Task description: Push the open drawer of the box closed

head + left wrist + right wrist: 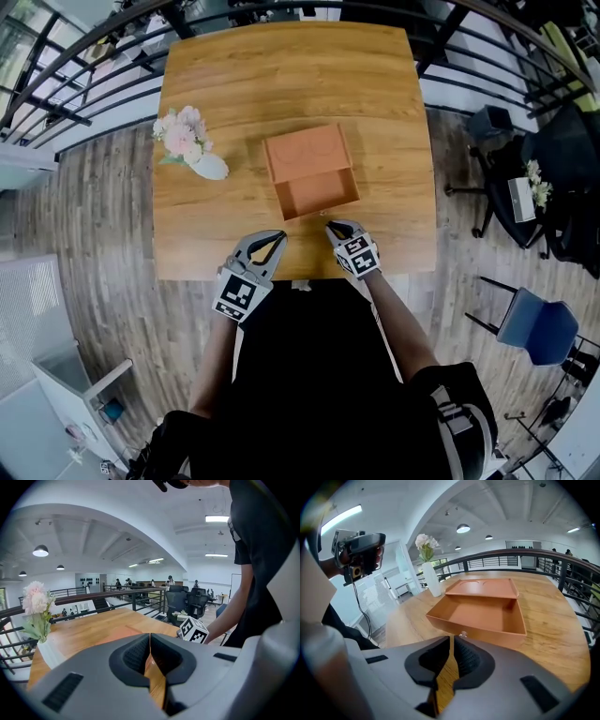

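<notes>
An orange-brown box [303, 150] sits mid-table with its drawer [317, 195] pulled out toward me, empty inside. In the right gripper view the drawer [478, 613] fills the middle, and a small knob [463, 633] on its front wall lies just beyond my right gripper [453, 638], which is shut on nothing. From above, my right gripper [331, 226] hovers just short of the drawer front. My left gripper [279, 234] is beside it to the left, also shut and empty. The left gripper [150, 634] points across the table past the right gripper's marker cube [192, 630]; the box is hidden there.
A white vase of pink flowers [190, 143] stands left of the box, also visible as the vase [429, 576]. The wooden table [394, 122] ends at my body's side. A black railing [94, 56] runs behind it; chairs [537, 323] stand on the floor to the right.
</notes>
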Available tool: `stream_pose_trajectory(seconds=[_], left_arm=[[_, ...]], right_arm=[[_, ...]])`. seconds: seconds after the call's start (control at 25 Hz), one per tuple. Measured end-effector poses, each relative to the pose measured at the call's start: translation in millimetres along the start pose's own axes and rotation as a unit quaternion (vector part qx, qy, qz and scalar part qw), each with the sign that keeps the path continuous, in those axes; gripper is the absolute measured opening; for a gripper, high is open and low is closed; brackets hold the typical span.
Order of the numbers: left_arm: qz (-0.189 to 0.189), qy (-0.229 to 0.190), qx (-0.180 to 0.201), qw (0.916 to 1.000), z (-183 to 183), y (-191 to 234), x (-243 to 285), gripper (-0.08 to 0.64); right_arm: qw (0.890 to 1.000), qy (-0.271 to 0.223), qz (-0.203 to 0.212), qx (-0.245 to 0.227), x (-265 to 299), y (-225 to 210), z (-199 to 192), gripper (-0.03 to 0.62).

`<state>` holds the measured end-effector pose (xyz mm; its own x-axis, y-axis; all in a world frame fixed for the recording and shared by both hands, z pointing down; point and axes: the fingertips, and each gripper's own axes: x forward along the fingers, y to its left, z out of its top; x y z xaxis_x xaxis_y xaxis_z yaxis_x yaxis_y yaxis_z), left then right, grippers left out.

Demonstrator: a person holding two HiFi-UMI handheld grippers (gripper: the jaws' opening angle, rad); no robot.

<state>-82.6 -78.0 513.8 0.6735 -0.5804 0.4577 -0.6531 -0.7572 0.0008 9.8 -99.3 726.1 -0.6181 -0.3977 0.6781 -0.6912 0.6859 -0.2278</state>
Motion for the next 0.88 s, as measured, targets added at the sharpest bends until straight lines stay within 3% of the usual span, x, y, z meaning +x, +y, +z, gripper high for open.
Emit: stream_pose_trajectory(seconds=[0.52, 0.88], left_arm=[[-0.012, 0.019, -0.003, 0.9998, -13.8, 14.8, -10.1, 0.025], [-0.024, 0.025, -0.004, 0.9994, -20.3, 7.6, -10.8, 0.025]], right_arm=[[0.999, 0.019, -0.038, 0.004, 31.7, -12.8, -2.6, 0.086], [0.996, 0.032, -0.069, 0.041, 47.9, -25.9, -7.7, 0.106]])
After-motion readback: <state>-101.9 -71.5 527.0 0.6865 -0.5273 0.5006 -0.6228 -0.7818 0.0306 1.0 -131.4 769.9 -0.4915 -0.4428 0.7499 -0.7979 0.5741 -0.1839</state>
